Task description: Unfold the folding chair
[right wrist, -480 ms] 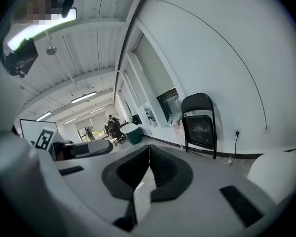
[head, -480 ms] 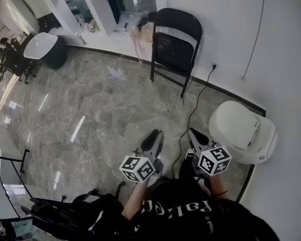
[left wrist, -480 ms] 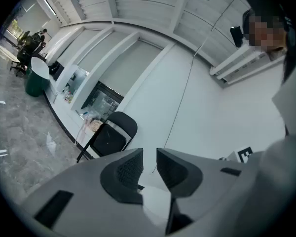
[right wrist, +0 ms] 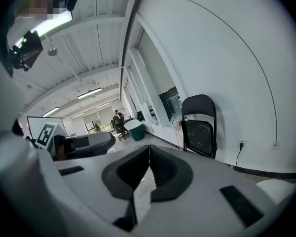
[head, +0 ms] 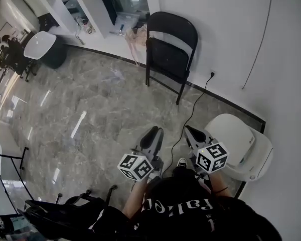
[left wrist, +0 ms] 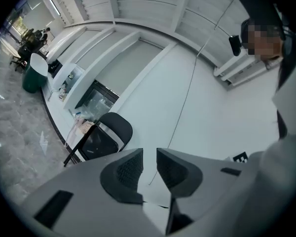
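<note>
Black folding chair (head: 170, 54) stands folded against wall (head: 231, 39). Left gripper (head: 154, 133), well apart from it, slightly parted, empty; right gripper (head: 189, 132) closed, empty.

Left gripper (head: 152, 136) and right gripper (head: 189, 133) sit side by side in front of the torso, pointing forward. Left's jaws are a bit apart, right's pressed together, both empty.

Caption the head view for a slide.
Folded black chair stands by the wall; left gripper and right gripper, both empty, hover short of it.
</note>
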Motion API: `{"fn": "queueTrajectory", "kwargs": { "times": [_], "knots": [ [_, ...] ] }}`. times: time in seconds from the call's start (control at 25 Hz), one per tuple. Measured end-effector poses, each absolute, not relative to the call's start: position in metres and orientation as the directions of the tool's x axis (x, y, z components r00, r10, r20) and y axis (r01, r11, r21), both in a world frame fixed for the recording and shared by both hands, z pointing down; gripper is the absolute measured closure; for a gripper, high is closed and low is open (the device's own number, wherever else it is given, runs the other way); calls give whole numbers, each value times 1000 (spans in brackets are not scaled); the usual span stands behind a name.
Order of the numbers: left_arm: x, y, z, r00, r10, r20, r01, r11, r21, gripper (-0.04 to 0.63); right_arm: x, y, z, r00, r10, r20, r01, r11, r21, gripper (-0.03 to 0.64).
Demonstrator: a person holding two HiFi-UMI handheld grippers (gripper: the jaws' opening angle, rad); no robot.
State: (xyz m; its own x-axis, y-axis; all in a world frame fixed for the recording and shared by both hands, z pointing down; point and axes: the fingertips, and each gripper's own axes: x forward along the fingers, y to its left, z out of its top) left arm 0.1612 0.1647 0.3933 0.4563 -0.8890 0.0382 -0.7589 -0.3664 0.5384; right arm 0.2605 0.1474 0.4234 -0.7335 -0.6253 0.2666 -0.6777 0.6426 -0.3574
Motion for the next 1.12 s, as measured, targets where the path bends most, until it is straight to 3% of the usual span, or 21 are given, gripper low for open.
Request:
{"fn": "queueTrajectory", "kwargs": {
  "times": [0.52,1.12],
  "knots": [
    [194,87,419,414,-902,118,-772,-280,570,509,307,68,449,-755,-599,267,-649,621,-440,601],
    [145,-115,408,534,-836,128,-755,-403,518,509,242,-111,429,-708,-657,261,-699,596,-396,601]
  ]
}}
